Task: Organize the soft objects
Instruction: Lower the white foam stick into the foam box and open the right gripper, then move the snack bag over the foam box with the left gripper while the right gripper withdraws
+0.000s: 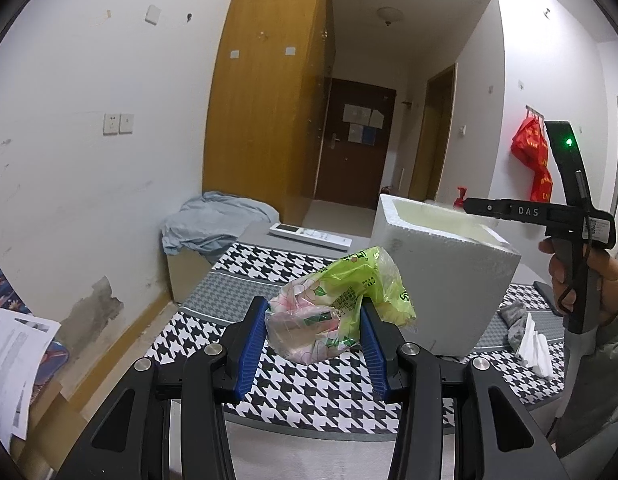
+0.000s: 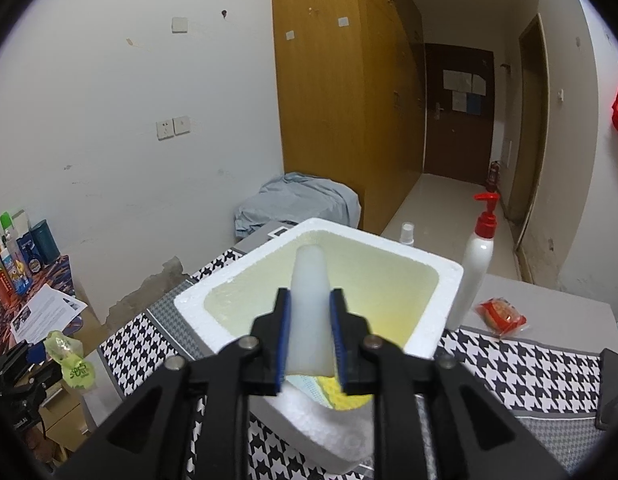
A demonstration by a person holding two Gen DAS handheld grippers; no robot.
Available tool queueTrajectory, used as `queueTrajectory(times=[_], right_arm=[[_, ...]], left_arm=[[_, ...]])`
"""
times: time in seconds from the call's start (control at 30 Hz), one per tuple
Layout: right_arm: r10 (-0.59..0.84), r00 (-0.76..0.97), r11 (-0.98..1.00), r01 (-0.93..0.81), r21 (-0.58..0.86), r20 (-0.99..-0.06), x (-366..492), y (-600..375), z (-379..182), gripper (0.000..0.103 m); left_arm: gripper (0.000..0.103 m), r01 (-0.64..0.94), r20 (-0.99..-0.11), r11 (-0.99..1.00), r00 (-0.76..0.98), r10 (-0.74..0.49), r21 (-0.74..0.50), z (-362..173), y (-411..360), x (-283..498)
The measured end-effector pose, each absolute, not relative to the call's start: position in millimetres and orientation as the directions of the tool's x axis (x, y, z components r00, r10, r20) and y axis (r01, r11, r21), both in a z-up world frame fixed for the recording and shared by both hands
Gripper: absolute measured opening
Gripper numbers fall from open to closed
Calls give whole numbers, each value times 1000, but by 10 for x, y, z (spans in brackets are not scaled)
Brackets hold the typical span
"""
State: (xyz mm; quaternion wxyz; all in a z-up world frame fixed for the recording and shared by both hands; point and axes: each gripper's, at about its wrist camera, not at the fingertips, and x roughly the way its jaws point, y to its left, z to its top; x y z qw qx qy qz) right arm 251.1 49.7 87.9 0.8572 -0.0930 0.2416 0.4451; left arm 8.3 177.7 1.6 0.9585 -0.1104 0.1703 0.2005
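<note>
My left gripper (image 1: 315,310) is shut on a green and pink plastic tissue pack (image 1: 337,300), held above the houndstooth mat, left of the white foam box (image 1: 441,280). The pack also shows small in the right wrist view (image 2: 69,356). My right gripper (image 2: 309,308) is shut on a white soft foam piece (image 2: 309,308) and holds it over the open foam box (image 2: 429,332). Yellow and pale blue soft items (image 2: 333,394) lie in the box's near corner. The right gripper's body (image 1: 573,220) shows above the box in the left wrist view.
The houndstooth mat (image 1: 301,384) covers the table. A grey cloth (image 1: 513,316) and white foam pieces (image 1: 535,344) lie right of the box. A red-pump bottle (image 2: 479,252), small spray bottle (image 2: 407,234) and red snack packet (image 2: 501,316) stand behind it. Remote (image 1: 309,236), blue sheet (image 1: 213,224) further back.
</note>
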Motion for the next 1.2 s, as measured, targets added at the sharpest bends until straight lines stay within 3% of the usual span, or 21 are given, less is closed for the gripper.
queueTrajectory(times=[0.03,0.07,0.13,1.2], right_arm=[[714,494,590,-806,46,-496,2509,505,880,46],[709,502,595,-803,37,-496,2500,512,881,71],[713,515,601,-799,35,-476,2476,483,892,86],[720,526,614,-787,62,-452,2396,131,921,87]], left_arm=[[46,-421,-371,895,862,346,-144,14,1780,83],[46,-422,-371,895,862,347,-145,13,1781,84],[46,-423,-371,894,861,347,-146,8,1782,80],[46,-350,-344,927,894,286,-139,192,1645,264]])
